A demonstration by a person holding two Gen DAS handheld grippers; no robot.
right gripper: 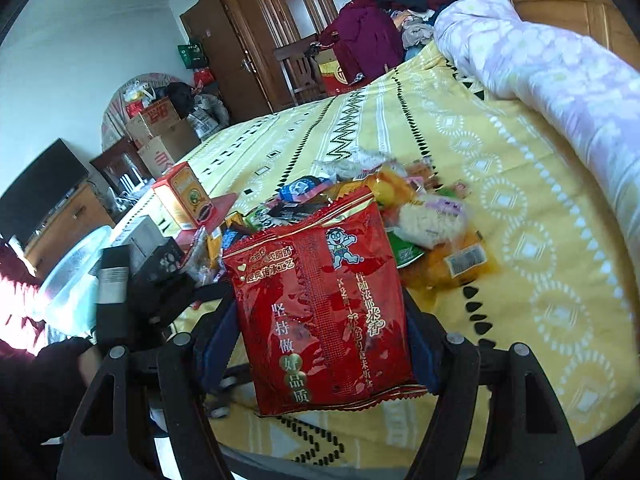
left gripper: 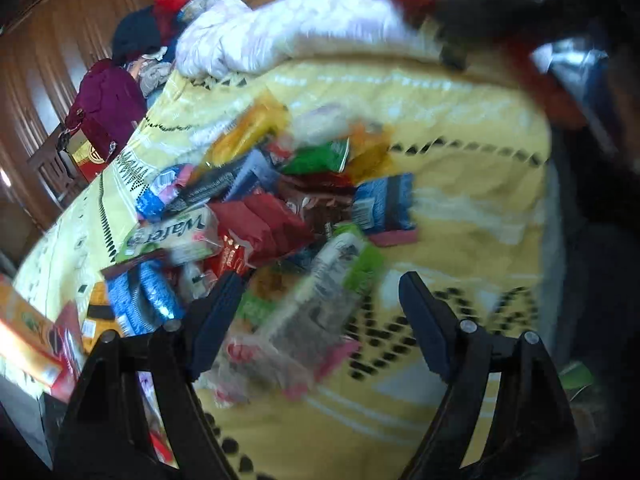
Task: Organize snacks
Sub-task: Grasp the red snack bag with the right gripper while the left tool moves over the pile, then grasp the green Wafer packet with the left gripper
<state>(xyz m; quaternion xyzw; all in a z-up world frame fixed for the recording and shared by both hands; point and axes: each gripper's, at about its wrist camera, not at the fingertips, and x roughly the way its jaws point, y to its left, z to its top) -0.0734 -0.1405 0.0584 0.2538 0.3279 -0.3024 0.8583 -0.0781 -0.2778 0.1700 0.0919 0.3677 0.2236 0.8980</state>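
A heap of snack packs [left gripper: 280, 208] lies on the yellow patterned bedspread [left gripper: 472, 208], among them a Wafer pack [left gripper: 176, 236], a blue pack [left gripper: 384, 204] and a green pack [left gripper: 316, 158]. My left gripper [left gripper: 320, 320] hovers over the heap's near edge, open; a blurred grey and green pack [left gripper: 332, 280] lies between its fingers, and the right pad stands apart from it. My right gripper [right gripper: 320, 336] is shut on a large red snack bag [right gripper: 320, 304], held upright above the bed in front of the snack heap [right gripper: 400, 208].
A rolled lilac quilt [right gripper: 540, 64] lies along the bed's far side. An orange box [right gripper: 184, 196] stands at the bed's left edge, beside a clear plastic tub [right gripper: 68, 280]. Wooden wardrobes [right gripper: 280, 12], a chair with clothes [right gripper: 360, 40] and cardboard boxes [right gripper: 160, 132] stand behind.
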